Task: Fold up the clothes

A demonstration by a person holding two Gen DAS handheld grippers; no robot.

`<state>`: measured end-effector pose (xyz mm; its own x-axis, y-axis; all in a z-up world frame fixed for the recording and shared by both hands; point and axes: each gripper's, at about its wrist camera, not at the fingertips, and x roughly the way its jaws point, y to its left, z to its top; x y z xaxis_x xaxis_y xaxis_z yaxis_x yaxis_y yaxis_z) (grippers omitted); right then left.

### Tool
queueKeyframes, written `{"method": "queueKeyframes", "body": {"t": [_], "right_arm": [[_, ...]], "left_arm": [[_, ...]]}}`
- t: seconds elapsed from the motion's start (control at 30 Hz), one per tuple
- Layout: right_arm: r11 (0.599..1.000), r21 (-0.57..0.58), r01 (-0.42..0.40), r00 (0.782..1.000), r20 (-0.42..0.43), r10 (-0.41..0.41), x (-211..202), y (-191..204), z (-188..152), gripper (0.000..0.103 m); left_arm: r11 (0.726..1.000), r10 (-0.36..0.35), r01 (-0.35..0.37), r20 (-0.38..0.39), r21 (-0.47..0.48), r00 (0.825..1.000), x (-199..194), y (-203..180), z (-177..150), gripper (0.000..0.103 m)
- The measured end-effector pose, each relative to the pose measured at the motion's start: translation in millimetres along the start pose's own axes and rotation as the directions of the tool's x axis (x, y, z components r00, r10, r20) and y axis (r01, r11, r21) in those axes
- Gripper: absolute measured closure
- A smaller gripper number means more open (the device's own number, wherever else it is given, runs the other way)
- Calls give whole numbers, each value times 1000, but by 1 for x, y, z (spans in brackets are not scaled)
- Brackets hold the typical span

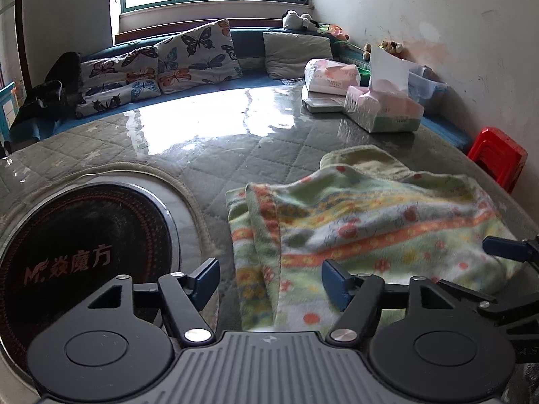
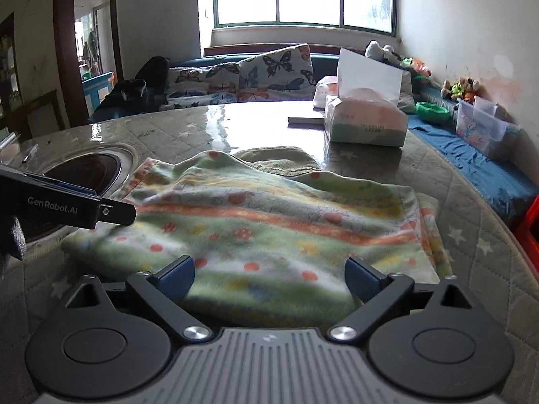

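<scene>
While spread over the quilted tabletop (image 2: 471, 235), patterned fleece garment (image 2: 269, 222), partly folded.
Left gripper (image 1: 269, 282) and right gripper (image 2: 269, 276) fingers apart, gripping nothing; tissue pack (image 2: 367, 124) beyond.

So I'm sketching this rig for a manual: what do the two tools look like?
Both match: the left tool and right tool have matte black linkage arms with silver pivot screws, round black hubs, a ribbed grey body and dark blue finger pads. White "GenRobot.AI" lettering marks the left tool's side in the right wrist view.
</scene>
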<state>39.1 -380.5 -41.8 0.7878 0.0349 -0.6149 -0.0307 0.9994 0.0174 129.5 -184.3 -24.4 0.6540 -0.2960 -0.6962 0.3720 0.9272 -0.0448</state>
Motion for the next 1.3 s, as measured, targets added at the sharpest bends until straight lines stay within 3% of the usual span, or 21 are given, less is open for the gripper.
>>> {"method": "queueKeyframes", "body": {"t": [0.07,0.47,0.73,1.3], "right_arm": [[1000,-4,-2,1000,-2,2,-1,2,-3,0],[999,-1,-50,999,12,50,1,-2,20,0],[995,-20,-95,995,-22,95,43,8,47,1],[997,-65,42,997,-64,-46,99,17,83,0]], "left_arm": [[1000,2,-2,4,8,1000,-1,0,-3,27],[999,32,-32,12,-9,999,-4,10,-9,18],[999,44,-44,5,-24,999,-2,16,-13,15],[999,44,-44,2,-23,999,-9,22,-17,11]]}}
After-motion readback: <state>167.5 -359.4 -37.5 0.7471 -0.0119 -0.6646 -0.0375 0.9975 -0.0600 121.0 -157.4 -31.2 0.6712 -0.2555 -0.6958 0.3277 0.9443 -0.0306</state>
